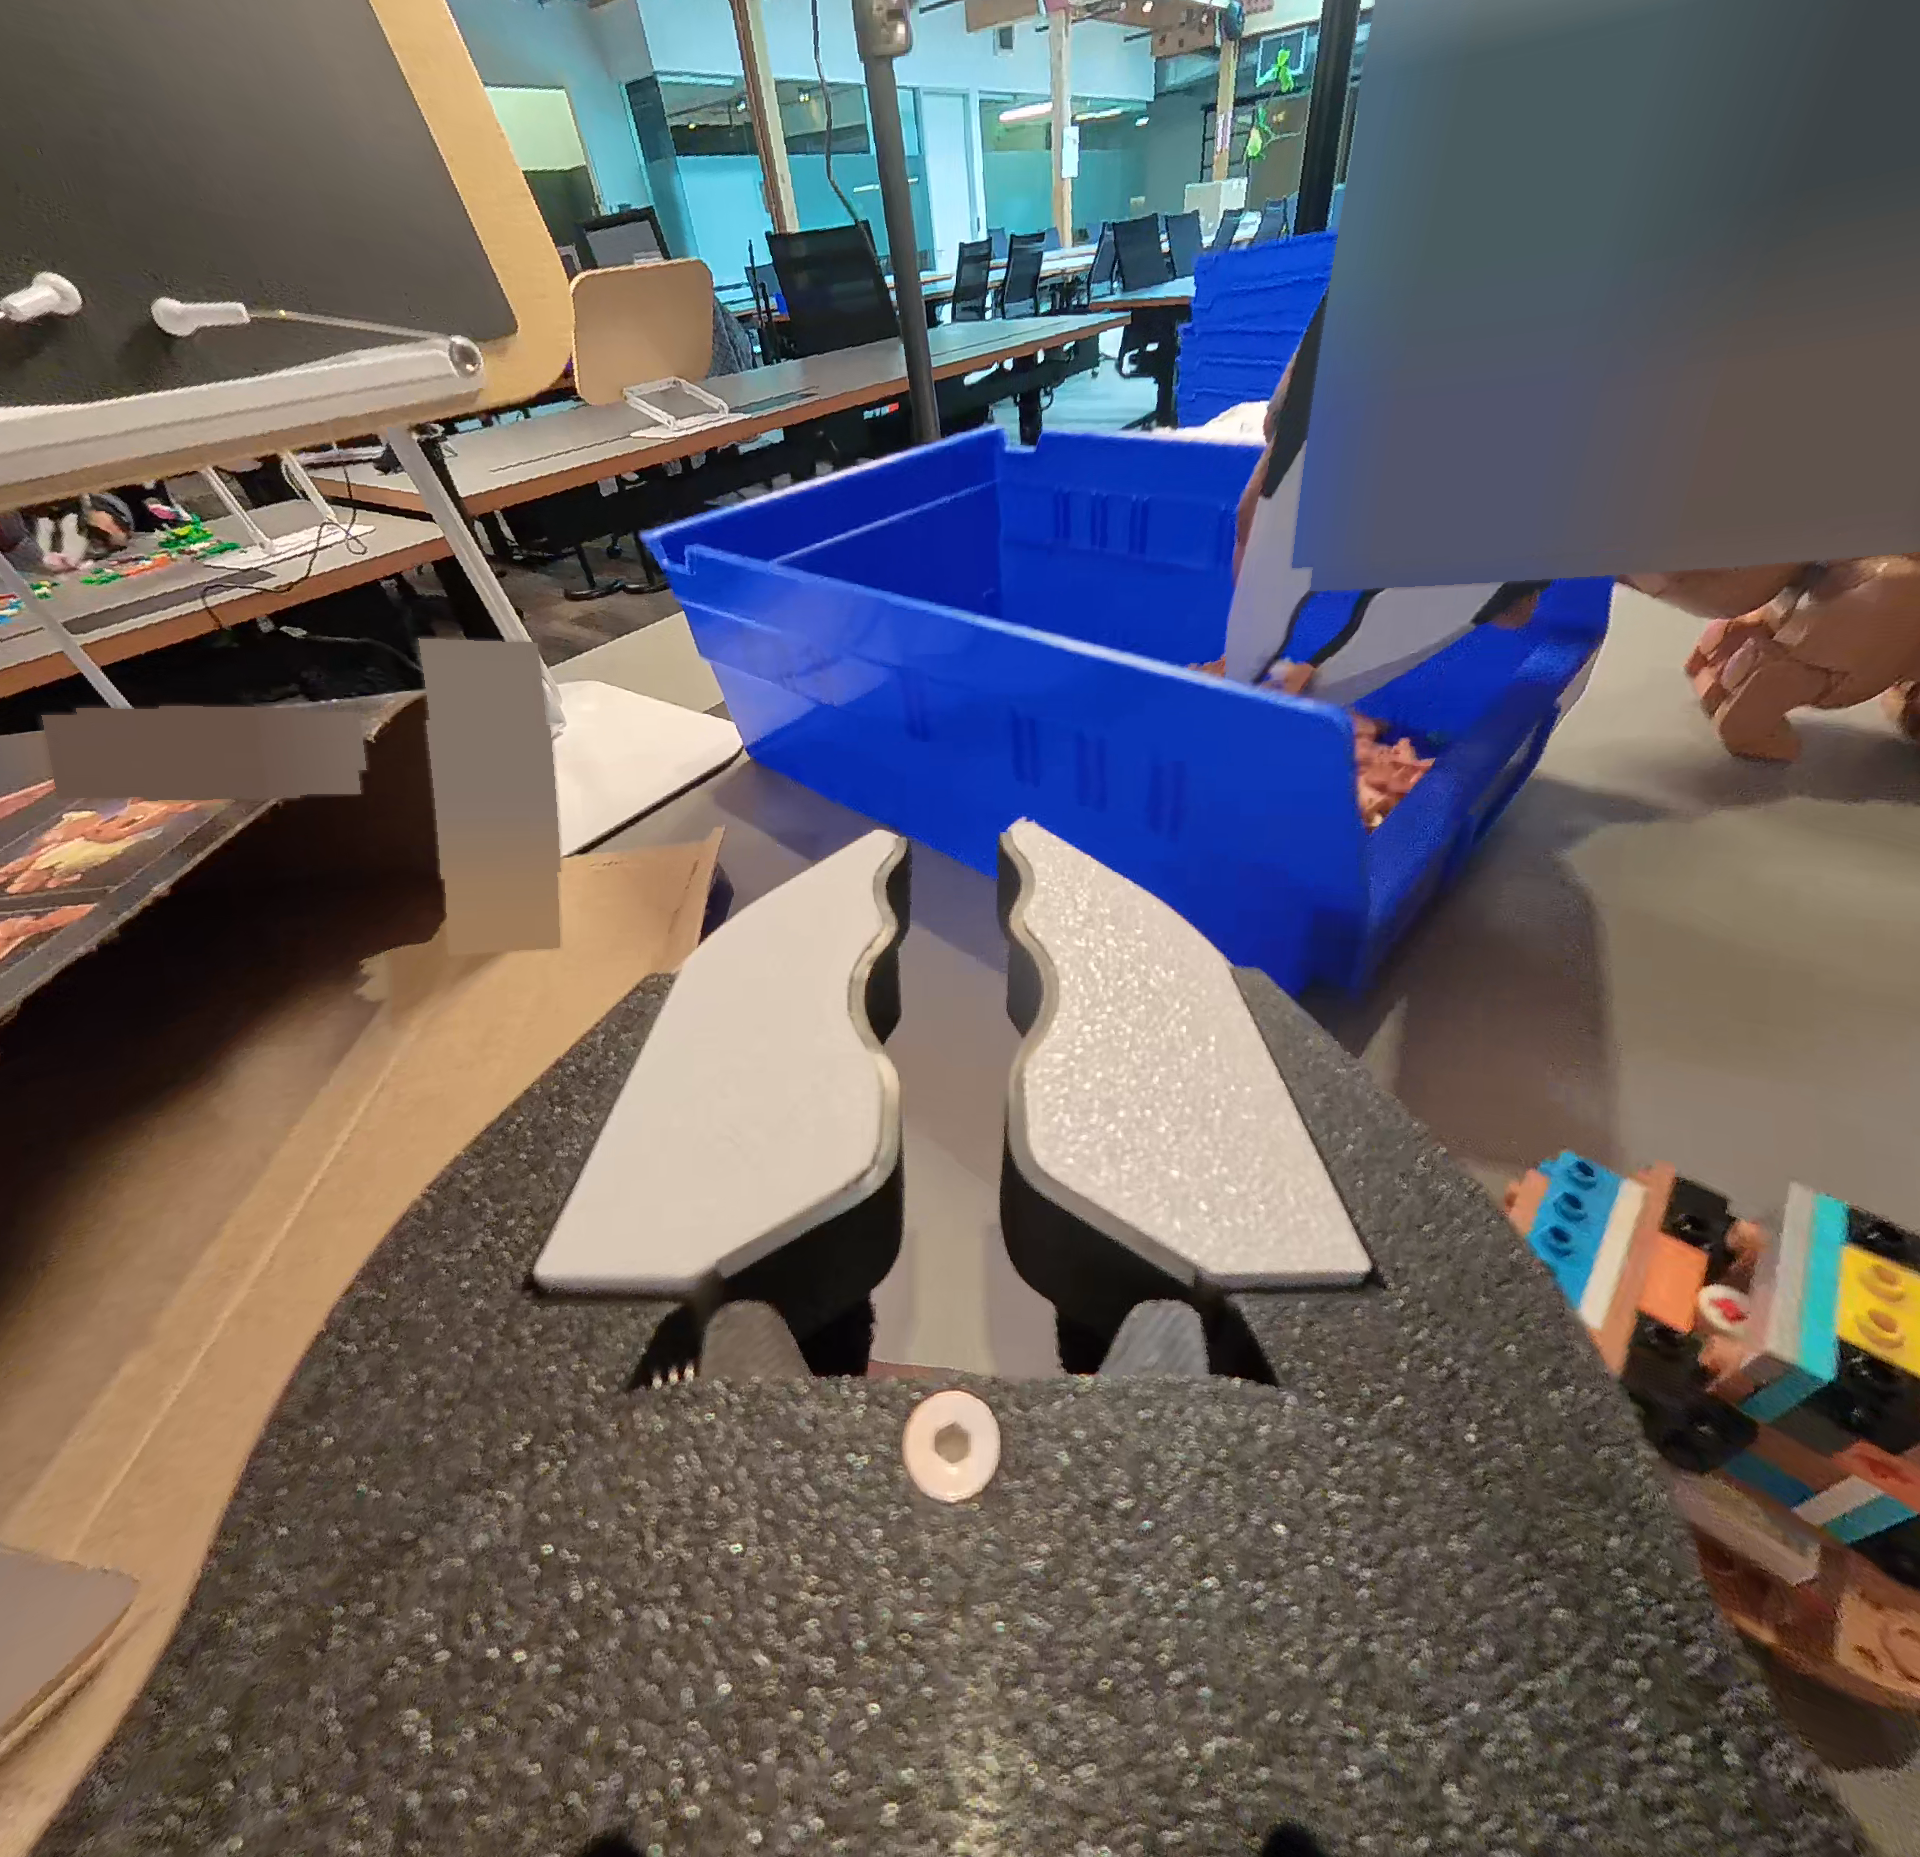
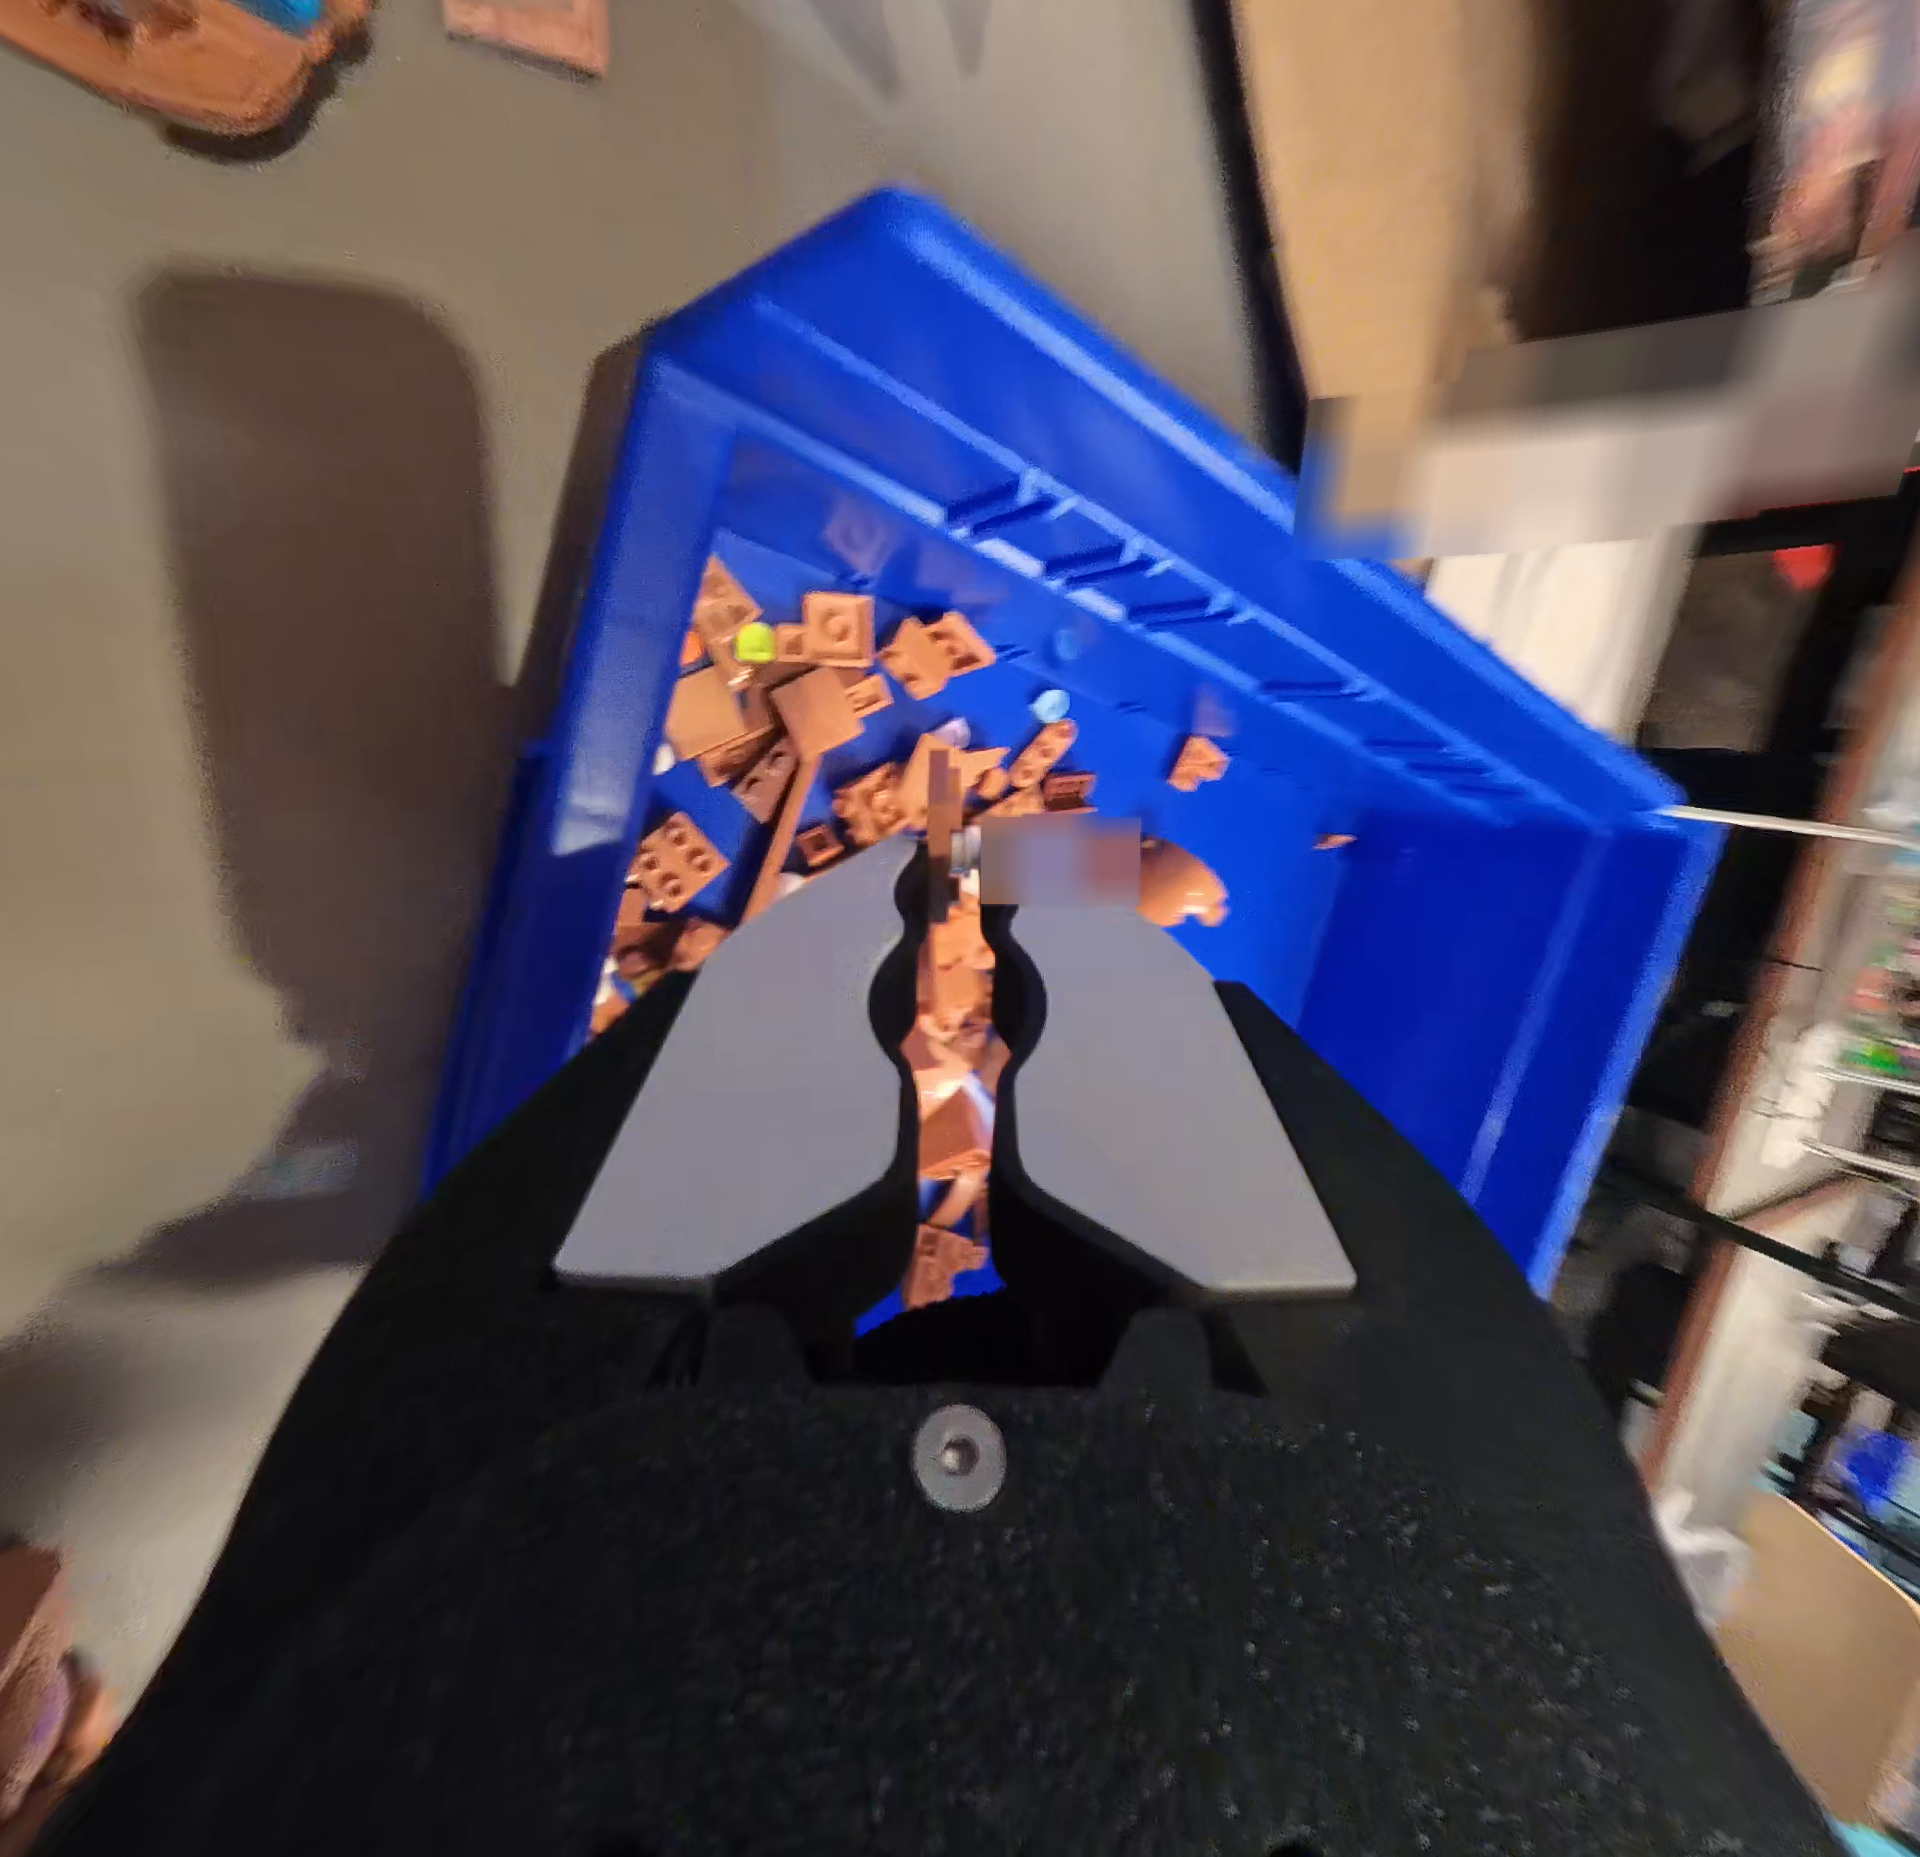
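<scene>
My right gripper (image 2: 940, 857) hangs over a blue plastic bin (image 2: 1403, 976) that holds several loose brown bricks (image 2: 821, 695). Its jaws are nearly closed on a thin brown brick (image 2: 943, 805) that stands upright at the fingertips. This view is blurred. My left gripper (image 1: 951, 851) is open and empty, low over the grey table, just in front of the same blue bin's (image 1: 935, 685) near wall. A white and black body, apparently the other gripper (image 1: 1273, 602), reaches into the bin's right end.
A multi-coloured brick build (image 1: 1756, 1350) sits at the lower right of the left gripper. A brown brick figure (image 1: 1787, 654) stands right of the bin. An open cardboard box (image 1: 260, 976) and a white stand (image 1: 644, 747) are at the left. Spacing between my two grippers at the tips: around 15 cm. The left gripper is farther from the brown brick figure (image 1: 1787, 654), some 30 cm, than the right, some 20 cm.
</scene>
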The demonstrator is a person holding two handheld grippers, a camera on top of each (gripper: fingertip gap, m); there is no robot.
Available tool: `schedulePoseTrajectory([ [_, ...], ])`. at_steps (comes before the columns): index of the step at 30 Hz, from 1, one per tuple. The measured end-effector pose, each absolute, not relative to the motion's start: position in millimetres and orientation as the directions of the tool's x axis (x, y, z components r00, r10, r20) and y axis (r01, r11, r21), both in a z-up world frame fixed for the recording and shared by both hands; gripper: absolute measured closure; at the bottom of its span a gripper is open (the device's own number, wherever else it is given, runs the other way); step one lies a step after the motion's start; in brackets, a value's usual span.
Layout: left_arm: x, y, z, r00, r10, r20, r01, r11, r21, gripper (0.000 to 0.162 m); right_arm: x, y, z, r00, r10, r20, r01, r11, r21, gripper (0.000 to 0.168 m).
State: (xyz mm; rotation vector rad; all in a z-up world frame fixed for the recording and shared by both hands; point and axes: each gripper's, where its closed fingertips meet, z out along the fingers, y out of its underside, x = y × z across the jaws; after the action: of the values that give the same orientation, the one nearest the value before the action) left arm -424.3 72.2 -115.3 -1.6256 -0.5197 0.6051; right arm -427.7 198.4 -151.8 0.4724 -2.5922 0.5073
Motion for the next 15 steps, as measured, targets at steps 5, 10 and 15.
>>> schedulePoseTrajectory([
  [5, -404.8, 88.7, -89.0, 0.846, 0.524, 0.096, 0.099, 0.023, -0.995, 0.144, -427.8, 176.7, -97.0, -0.609, -0.123, 0.783, -0.495, 0.830, -0.255, 0.161],
  [10, -380.6, 107.0, -70.3, 0.884, 0.381, 0.273, 0.233, 0.148, -0.961, 0.134, -402.0, 142.7, -61.4, -0.387, -0.014, 0.922, -0.550, 0.806, -0.218, 0.161],
  [15, -364.8, 113.4, -58.1, 0.893, 0.389, 0.226, 0.175, 0.162, -0.971, 0.131, -384.6, 118.8, -60.7, -0.310, -0.022, 0.951, -0.563, 0.810, -0.165, 0.161],
])
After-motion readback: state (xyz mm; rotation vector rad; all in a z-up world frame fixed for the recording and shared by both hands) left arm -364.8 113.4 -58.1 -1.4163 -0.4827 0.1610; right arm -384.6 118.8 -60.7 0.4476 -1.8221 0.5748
